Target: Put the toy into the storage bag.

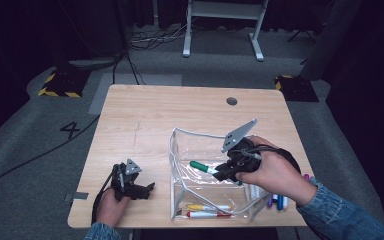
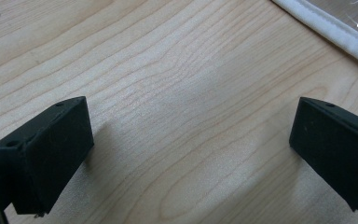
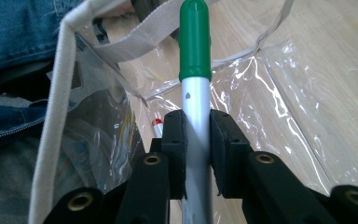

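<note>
A clear plastic pouch point(image 1: 190, 145) with a white trim stands open on the wooden table. My right gripper point(image 1: 223, 172) is shut on a green-capped marker point(image 1: 203, 167) and holds it inside the pouch's mouth, cap pointing left. In the right gripper view the pads clamp the marker's silver barrel point(image 3: 196, 116), the green cap point(image 3: 195, 39) ahead of them. A yellow marker point(image 1: 202, 206) and a red marker point(image 1: 205, 214) lie at the pouch's bottom. My left gripper point(image 1: 147, 189) rests open on the table left of the pouch, its jaws wide apart over bare wood point(image 2: 186, 135).
Several more markers point(image 1: 276, 200) lie on the table right of the pouch, partly under the right forearm. A round cable hole point(image 1: 232, 101) sits near the table's far edge. The pouch's white trim point(image 2: 335, 32) lies just ahead of the left gripper.
</note>
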Action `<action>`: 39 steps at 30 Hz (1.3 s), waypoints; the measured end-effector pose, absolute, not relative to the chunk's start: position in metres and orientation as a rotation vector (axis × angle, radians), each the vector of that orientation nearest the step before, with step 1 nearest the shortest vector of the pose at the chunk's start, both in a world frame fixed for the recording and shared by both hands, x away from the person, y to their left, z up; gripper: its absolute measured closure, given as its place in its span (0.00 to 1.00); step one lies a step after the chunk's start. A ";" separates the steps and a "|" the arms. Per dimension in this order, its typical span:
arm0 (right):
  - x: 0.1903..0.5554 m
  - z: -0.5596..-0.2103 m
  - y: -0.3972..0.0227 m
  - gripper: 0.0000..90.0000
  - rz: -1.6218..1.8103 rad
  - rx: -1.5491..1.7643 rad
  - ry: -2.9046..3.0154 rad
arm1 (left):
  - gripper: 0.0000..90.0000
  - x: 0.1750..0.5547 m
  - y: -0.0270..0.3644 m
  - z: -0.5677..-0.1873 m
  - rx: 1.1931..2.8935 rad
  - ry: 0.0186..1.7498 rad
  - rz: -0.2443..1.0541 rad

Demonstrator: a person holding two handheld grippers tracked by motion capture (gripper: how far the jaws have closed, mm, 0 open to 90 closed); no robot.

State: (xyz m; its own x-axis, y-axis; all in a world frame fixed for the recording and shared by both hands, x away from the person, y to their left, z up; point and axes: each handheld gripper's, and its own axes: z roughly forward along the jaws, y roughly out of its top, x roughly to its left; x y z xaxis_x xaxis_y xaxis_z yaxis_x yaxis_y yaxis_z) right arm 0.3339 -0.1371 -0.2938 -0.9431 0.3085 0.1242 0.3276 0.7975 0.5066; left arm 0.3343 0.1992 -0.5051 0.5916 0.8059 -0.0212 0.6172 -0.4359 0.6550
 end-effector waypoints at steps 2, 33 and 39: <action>0.335 -0.299 -0.133 0.86 -0.811 -0.514 -2.949 | 0.00 0.334 0.199 -0.505 2.195 1.126 0.390; 0.340 -0.365 -0.103 0.86 -0.387 -0.362 -2.966 | 0.00 0.334 0.199 -0.505 2.195 1.126 0.390; 0.339 -0.375 -0.099 0.86 -0.312 -0.311 -2.969 | 0.00 0.334 0.199 -0.505 2.196 1.123 0.392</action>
State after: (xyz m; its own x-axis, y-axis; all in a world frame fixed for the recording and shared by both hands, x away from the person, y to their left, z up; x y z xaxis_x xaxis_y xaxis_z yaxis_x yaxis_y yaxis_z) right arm 0.3386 -0.0986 -0.3746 -0.9688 0.1891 0.1600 0.2183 0.9572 0.1900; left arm 0.3343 0.1992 -0.5051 0.5920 0.8057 -0.0214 0.6169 -0.4359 0.6553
